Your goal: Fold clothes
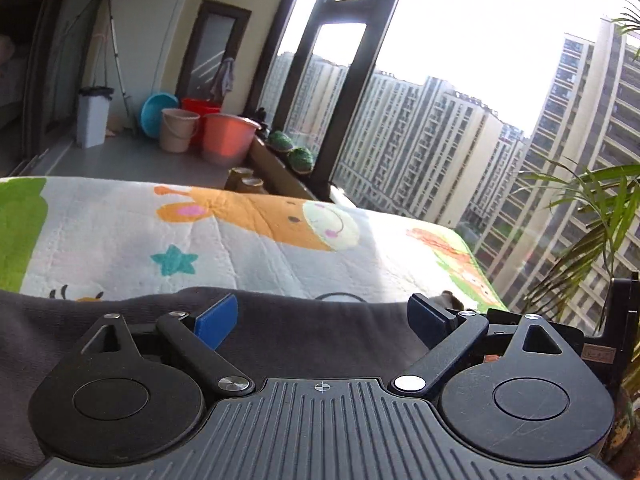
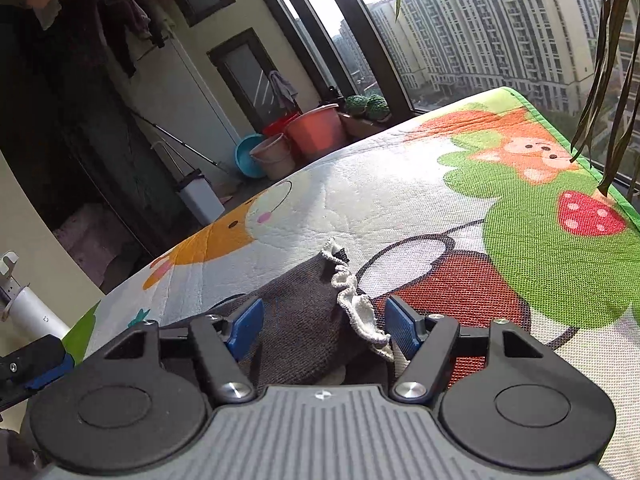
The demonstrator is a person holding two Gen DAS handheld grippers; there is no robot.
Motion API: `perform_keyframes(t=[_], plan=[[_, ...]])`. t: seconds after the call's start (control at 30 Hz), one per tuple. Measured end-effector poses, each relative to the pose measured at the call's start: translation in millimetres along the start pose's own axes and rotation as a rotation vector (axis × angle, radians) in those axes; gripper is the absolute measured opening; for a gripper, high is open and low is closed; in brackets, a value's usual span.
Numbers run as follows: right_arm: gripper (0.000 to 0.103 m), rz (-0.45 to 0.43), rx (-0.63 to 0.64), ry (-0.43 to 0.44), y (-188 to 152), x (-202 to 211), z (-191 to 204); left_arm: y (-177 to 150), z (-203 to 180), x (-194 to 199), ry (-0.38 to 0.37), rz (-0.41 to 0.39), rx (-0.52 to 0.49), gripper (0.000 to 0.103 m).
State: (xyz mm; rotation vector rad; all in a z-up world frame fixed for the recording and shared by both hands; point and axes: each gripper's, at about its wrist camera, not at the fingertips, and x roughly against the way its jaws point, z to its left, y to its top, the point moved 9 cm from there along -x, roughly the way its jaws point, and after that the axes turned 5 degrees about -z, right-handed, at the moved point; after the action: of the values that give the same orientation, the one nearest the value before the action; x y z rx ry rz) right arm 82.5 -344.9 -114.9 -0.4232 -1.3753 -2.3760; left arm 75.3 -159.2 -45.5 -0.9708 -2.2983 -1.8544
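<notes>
Containers, left wrist view, floor beyond the mat at about 11 o'clock: coral bucket (image 1: 229,138), beige bucket (image 1: 179,129) just beside it, red tub (image 1: 201,105) behind both, blue basin (image 1: 155,112) tipped on its rim against the wall. White lidded bin (image 1: 93,116) stands apart, further toward 10 o'clock. Contents of all not visible from this angle. Two round green plants (image 1: 291,151) sit in a planter on the window ledge.

Same group in right wrist view at 12 o'clock: coral bucket (image 2: 317,128), beige bucket (image 2: 274,156), blue basin (image 2: 249,156).

Left gripper (image 1: 320,322): blue fingers (image 1: 216,322) wide apart. Dark grey garment (image 1: 304,340) lies between and below them; contact with the pads cannot be judged.

Right gripper (image 2: 320,328): fingers (image 2: 402,330) apart, nothing clamped. Garment (image 2: 300,320) end lies in the gap, its white ruffled edge (image 2: 356,304) just beside the 3 o'clock finger; touching or not, cannot tell.

Garment rests on the cartoon-print mat (image 2: 400,184), at its near edge, 6 o'clock in both views. Left gripper's tip (image 2: 44,364) shows at 9 o'clock in the right view.
</notes>
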Motion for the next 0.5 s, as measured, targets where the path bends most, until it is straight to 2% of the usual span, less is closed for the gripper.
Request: perform_keyframes(t=[0.03,0.1,0.17,0.2,0.23,0.37,0.5], plan=[[0.074,0.000,0.002,0.011,-0.1,-0.3,0.8,-6.7,-7.9,-13.1,0.000,0.024,-0.017,0.097],[0.086,0.003,0.004,0.037,-0.4,-1.0,2.8,-18.2,-14.5,-30.2,0.024,0.052,-0.039,0.098],[0.094,0.007,0.004,0.066,-1.0,-1.3,5.2,-30.6,-12.6,-37.7,0.066,0.074,-0.058,0.099],[0.101,0.009,0.001,0.083,-1.5,-1.4,6.3,-33.0,-10.9,-37.5,0.070,0.075,-0.060,0.099],[0.103,0.009,-0.002,0.092,-1.5,-1.1,6.7,-33.7,-10.3,-36.2,0.069,0.068,-0.055,0.103],[0.103,-0.005,-0.044,0.112,-0.2,1.0,3.7,-37.1,-8.1,-34.0,0.066,0.065,-0.029,0.103],[0.103,-0.028,-0.115,0.148,1.9,3.5,-2.6,-39.7,-12.0,-35.5,0.082,0.072,-0.060,0.103]])
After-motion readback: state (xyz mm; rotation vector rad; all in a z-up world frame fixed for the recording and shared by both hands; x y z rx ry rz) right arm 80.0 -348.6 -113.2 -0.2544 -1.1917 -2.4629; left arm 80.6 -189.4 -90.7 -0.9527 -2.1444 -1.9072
